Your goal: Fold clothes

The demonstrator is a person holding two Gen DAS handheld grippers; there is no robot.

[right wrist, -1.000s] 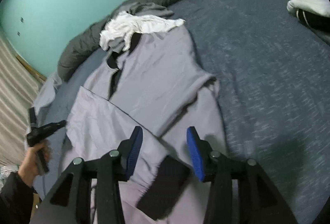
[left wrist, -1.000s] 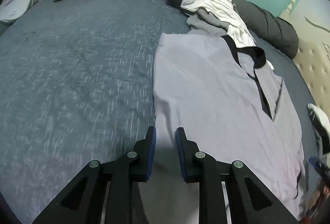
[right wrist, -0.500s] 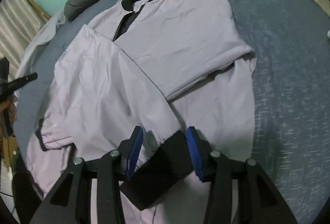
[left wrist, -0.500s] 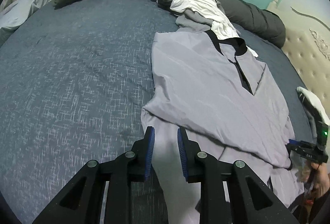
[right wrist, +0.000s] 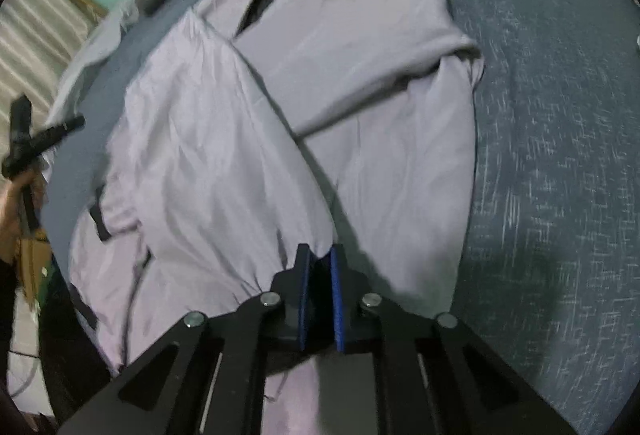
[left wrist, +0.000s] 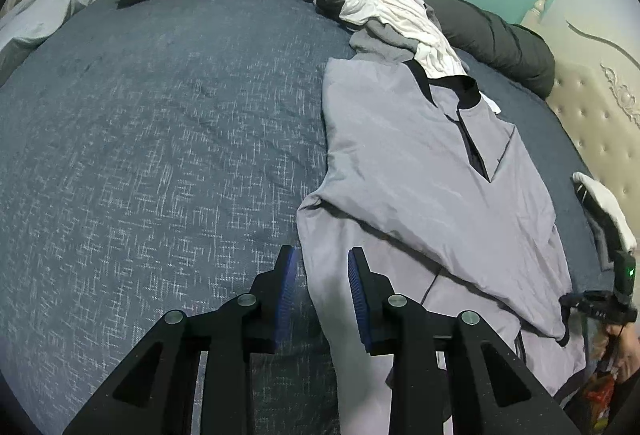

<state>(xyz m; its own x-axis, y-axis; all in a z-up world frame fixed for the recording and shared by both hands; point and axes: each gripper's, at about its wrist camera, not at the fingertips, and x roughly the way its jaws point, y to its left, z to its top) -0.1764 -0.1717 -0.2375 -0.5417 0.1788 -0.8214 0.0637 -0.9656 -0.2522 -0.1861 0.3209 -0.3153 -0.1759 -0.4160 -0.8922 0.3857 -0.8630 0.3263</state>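
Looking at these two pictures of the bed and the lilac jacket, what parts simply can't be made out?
- Right wrist view: what the right gripper pinches; its near-shut pads hide the fabric between them.
- Left wrist view: the lilac jacket hem, hidden behind the left gripper and cut off by the bottom edge.
- Left wrist view: the clothes pile, too tangled to count garments.
- Right wrist view: the blue bedspread, blurred.

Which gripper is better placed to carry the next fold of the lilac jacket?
Right. The right gripper is shut on the lilac jacket, so it can pull. The left gripper is open, merely straddling the edge.
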